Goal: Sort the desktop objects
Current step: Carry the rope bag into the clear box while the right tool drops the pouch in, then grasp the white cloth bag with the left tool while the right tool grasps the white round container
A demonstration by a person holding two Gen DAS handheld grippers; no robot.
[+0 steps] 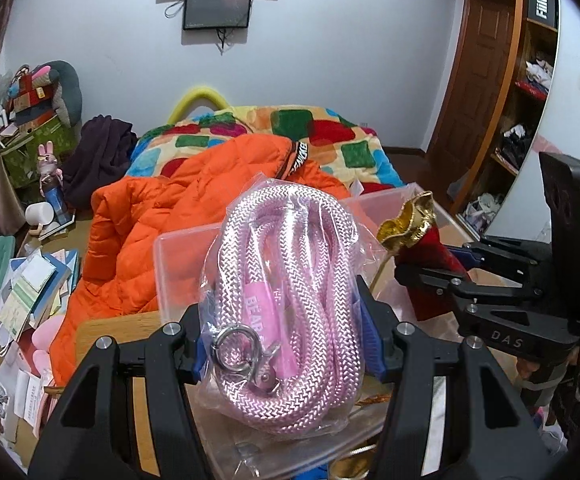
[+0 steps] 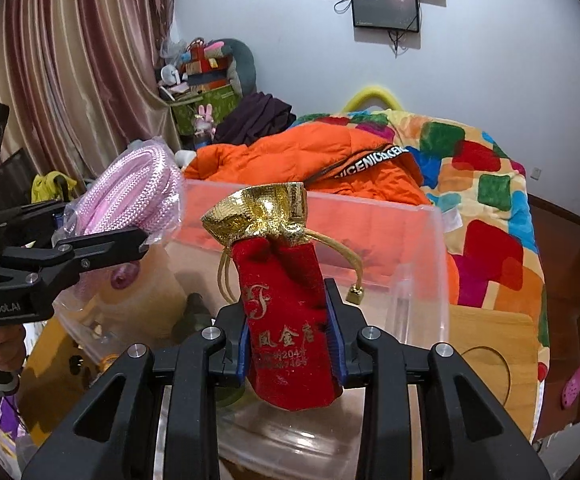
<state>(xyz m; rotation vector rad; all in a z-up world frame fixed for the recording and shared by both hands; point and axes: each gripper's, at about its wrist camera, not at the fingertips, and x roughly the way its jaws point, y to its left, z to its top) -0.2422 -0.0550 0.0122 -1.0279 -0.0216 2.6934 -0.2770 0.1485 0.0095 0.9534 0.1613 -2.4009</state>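
Observation:
A coiled pink rope in a clear plastic bag (image 1: pixel 286 280) fills the left wrist view. My left gripper (image 1: pixel 286 340) is shut on it, a blue pad pressing each side. The bag hangs over a clear plastic bin (image 1: pixel 178 248). In the right wrist view my right gripper (image 2: pixel 290 344) is shut on a red velvet pouch (image 2: pixel 286 300) with a gold top, held upright over the same bin (image 2: pixel 421 264). Each view shows the other gripper beside it: the right gripper (image 1: pixel 433 268) with the pouch (image 1: pixel 409 220), the left gripper (image 2: pixel 106 224) with the rope (image 2: pixel 138 192).
Behind the bin lie an orange jacket (image 1: pixel 150 232) and a patchwork blanket (image 2: pixel 489 200) on a bed. The bin stands on a wooden table (image 2: pixel 489 344). Papers and books (image 1: pixel 30 292) pile up at the left. Some small items lie in the bin's left part (image 2: pixel 122 280).

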